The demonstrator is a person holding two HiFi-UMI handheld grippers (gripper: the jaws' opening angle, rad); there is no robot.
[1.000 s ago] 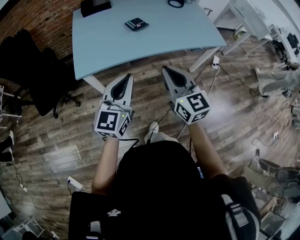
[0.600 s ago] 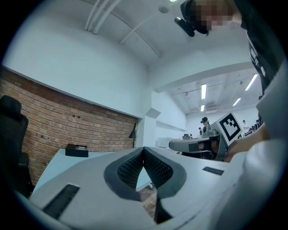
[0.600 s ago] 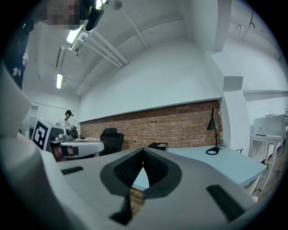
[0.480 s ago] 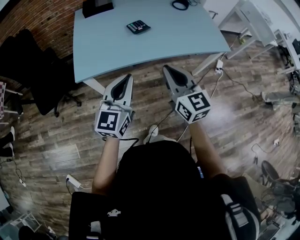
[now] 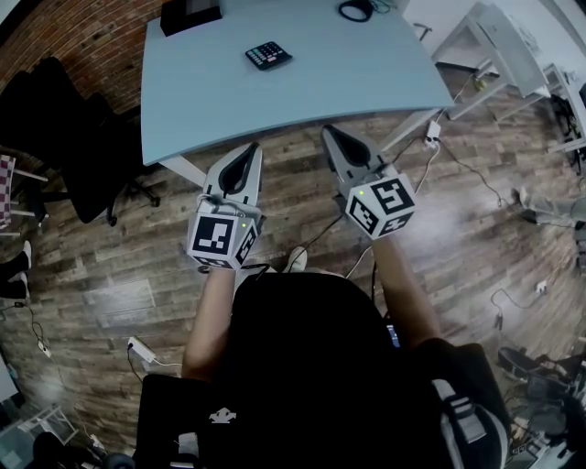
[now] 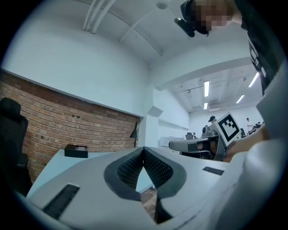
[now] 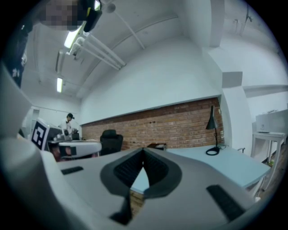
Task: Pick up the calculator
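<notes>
Left gripper (image 5: pixel 247 151) and right gripper (image 5: pixel 331 136): jaws closed tip to tip, empty, side by side just short of the table's (image 5: pixel 311 92) near edge. Calculator (image 5: pixel 268 55): flat on the table near its far edge, left of centre, well apart from both grippers. Black box (image 5: pixel 190 14): far left corner; lamp base (image 5: pixel 355 10): far edge, rightward.

Matt plastic above sheeny wood

The left gripper (image 5: pixel 249 147) and right gripper (image 5: pixel 329 131) have smooth, matt grey plastic shells, and their pads (image 6: pixel 129 169) are black and finely ribbed. Under them the floor (image 5: pixel 119 275) is worn wood plank with a soft sheen. Ahead, the table (image 5: pixel 302 87) is smooth and matt, the calculator (image 5: pixel 268 55) dark plastic, the wall (image 5: pixel 82 37) rough brick.
</notes>
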